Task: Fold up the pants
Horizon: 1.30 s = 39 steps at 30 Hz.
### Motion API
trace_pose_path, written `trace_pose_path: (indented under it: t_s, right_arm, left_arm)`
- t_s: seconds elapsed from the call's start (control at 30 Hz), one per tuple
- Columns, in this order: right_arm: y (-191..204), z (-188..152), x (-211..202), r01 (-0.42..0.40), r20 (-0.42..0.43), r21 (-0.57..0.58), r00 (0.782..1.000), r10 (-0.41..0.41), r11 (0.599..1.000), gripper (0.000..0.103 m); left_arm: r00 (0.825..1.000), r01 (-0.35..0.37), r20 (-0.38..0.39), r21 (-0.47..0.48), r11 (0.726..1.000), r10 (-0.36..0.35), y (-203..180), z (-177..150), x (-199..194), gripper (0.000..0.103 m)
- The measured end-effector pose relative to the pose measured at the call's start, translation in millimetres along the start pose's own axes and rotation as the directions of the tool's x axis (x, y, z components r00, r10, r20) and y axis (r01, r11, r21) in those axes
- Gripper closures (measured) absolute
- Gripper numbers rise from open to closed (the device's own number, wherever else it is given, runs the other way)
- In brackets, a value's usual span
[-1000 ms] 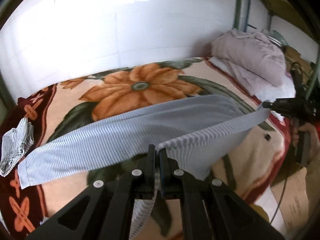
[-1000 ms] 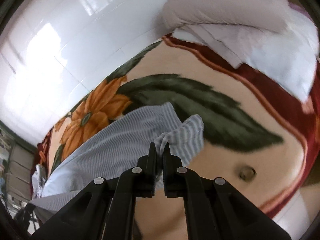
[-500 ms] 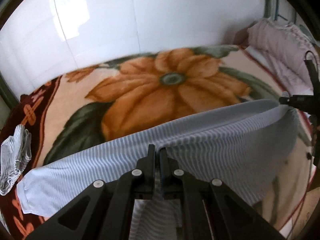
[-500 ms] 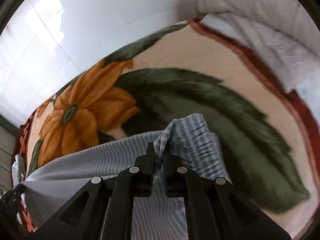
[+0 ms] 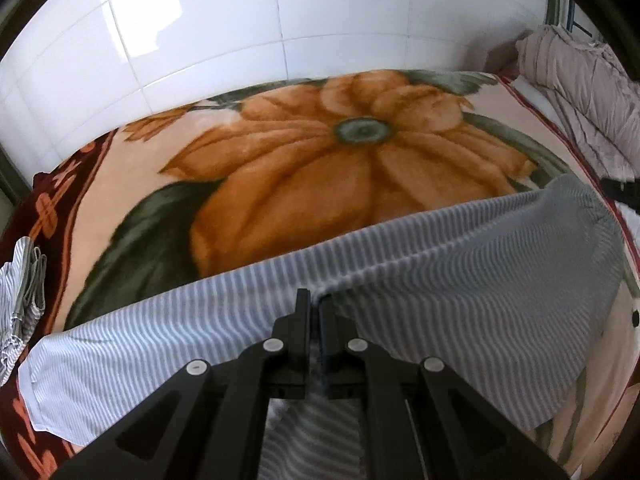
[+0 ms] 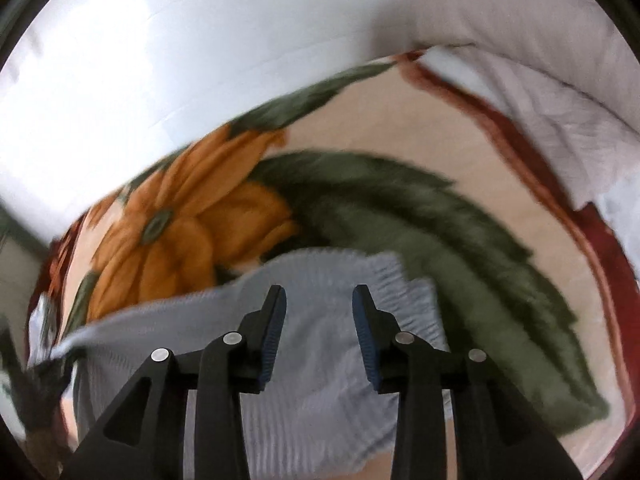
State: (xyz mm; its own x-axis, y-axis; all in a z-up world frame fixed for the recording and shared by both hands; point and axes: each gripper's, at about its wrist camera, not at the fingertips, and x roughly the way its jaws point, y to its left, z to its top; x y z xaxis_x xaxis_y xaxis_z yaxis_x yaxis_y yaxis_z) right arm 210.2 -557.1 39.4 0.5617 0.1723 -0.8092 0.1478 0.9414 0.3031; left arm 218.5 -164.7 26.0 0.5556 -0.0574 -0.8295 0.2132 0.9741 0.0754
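Item: pants (image 5: pixel 460 280), grey-and-white striped, thin knit. You have them spread lengthwise across the near part of the blanket (image 5: pixel 320 168), one end lying flat toward the left edge, the other draped over toward the pillow side.

Left gripper (image 5: pixel 314 300): jaws pressed together on a pinch of the pants' upper edge, cloth rising into a small ridge at the tips.

Right gripper (image 6: pixel 318 304): jaws parted, having just been opening. The gathered waistband lies below and between them, and the pads do not press it. You have let that end go onto the blanket.

Handling, as a judgement: light, limp, no stiffness of its own. It sags wherever unsupported and will drag on the plush pile, so lift rather than slide. The ribbed waistband is the thickest part and gives the surest bite; a hem or a doubled edge is next best. A single layer mid-leg will likely slip or pull up alone.

Left wrist view only: the full run of the pants, the far leg end on the left, a second small striped garment (image 5: pixel 24 296) bunched at the left edge, the pillow (image 5: pixel 580 92) at upper right, and the tiled wall (image 5: pixel 200 20).

Right wrist view only: the elastic gathering of the waistband, the green leaf (image 6: pixel 420 232) pattern just beyond it, and the parted pads (image 6: pixel 276 320) of that gripper. It is blurred at the left margin, where a dark shape at the cloth's corner cannot be made out.
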Motion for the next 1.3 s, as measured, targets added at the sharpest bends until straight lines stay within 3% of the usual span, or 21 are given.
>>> trace_pose_path:
  t_s: [0.1, 0.23, 0.37, 0.5, 0.57, 0.73, 1.1, 1.3]
  right_arm:
    - [21.2, -6.7, 16.4, -0.033, -0.074, -0.101, 0.997, 0.026, 0.994, 0.067]
    - [42.2, -13.6, 43.2, -0.02, -0.11, -0.16, 0.994, 0.002, 0.987, 0.067]
    - [49.0, -22.4, 78.7, 0.07, -0.147, -0.19, 0.984, -0.099, 0.979, 0.068]
    - [48.3, -26.6, 84.5, 0.097, -0.123, -0.187, 0.985, -0.121, 0.978, 0.068]
    - [48.3, -26.7, 81.8, 0.103, -0.123, -0.18, 0.984, -0.126, 0.978, 0.068]
    - [53.2, -29.9, 56.3, 0.096, -0.08, -0.136, 0.991, -0.107, 0.986, 0.068]
    - [125.0, -85.8, -22.8, -0.004, -0.023, -0.239, 1.0, -0.001, 0.971, 0.068]
    - [173.5, -117.7, -40.9, -0.031, -0.022, -0.311, 0.999, 0.025, 0.95, 0.068]
  left_arm:
    - [0.999, -0.016, 0.034, 0.019, 1.0, 0.015, -4.0, 5.0, -6.7, 0.099]
    - [0.998, -0.048, 0.044, 0.05, 0.998, 0.046, -8.1, 15.3, 0.4, 0.1]
    - [0.997, -0.076, 0.023, 0.057, 0.996, 0.075, -5.6, 18.2, 20.9, 0.099]
    - [0.998, -0.067, -0.013, 0.048, 0.997, 0.067, -2.6, 15.1, 38.1, 0.093]
    - [0.999, -0.051, -0.01, 0.048, 0.998, 0.051, -0.7, 15.0, 38.3, 0.091]
    - [0.999, -0.037, 0.035, 0.032, 0.999, 0.036, 10.4, 14.2, 17.2, 0.047]
    - [0.997, -0.027, 0.074, -0.054, 0.998, 0.031, 58.4, -9.8, -51.2, 0.046]
    - [0.987, -0.109, 0.105, -0.081, 0.991, 0.118, 87.6, -42.5, -94.9, 0.046]
